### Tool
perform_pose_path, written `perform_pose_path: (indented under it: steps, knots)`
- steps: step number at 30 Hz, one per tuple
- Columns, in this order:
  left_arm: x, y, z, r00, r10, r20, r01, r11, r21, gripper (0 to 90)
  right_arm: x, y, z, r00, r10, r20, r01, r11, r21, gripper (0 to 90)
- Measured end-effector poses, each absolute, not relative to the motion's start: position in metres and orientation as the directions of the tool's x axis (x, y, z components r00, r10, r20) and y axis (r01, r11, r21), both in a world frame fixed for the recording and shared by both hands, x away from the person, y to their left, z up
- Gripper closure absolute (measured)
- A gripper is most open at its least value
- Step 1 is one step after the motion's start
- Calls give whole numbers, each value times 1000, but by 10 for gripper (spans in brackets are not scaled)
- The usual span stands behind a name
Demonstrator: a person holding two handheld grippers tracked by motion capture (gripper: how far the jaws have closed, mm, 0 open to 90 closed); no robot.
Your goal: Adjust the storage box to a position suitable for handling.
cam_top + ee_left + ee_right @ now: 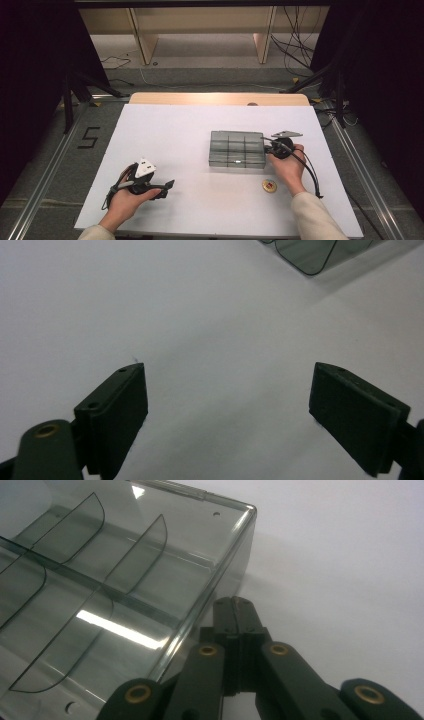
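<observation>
smoky clear plastic, that's what the compartment box (236, 149) is made of, a shallow divided tray sitting on the white table (175, 130) toward the person's right side. everything else is easiest placed from that box. the right gripper (270, 145) is pressed up against the box's right end wall; in the right gripper view its two black jaws are shut flat against each other, with nothing between them, tips (239, 602) just beside the clear wall of the box (125, 595). the right hand (289, 162) wraps it from behind. a small round gold and red disc (269, 186) lies on the table just in front of the box's near right corner, by the right wrist. the left gripper (167, 186) is well to the left of the box and nearer the person, held low over the bare table by the left hand (125, 197). in the left gripper view its jaws stand wide apart, empty, with one rounded corner of the box (320, 252) far off.
</observation>
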State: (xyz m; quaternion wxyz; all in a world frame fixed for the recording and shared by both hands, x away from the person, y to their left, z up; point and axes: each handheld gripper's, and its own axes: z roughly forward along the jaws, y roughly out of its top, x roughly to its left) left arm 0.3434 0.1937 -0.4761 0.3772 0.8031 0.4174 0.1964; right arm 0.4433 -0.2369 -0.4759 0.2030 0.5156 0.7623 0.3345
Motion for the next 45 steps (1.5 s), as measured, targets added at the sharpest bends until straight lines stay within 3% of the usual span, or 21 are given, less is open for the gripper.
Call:
perform_pose_path:
  steps: [12, 28, 45]
  knots:
    - [342, 171, -477, 622, 783, 7, 506, -409, 759, 352, 434, -205, -474, -339, 941, 18, 677, 230, 699, 900]
    - [344, 167, -480, 633, 774, 14, 504, -426, 751, 411, 435, -161, -474, -339, 941, 12, 691, 240, 682, 900]
    - [345, 170, -480, 635, 772, 32, 494, -438, 751, 438, 436, -150, -475, -358, 934, 19, 691, 251, 678, 900]
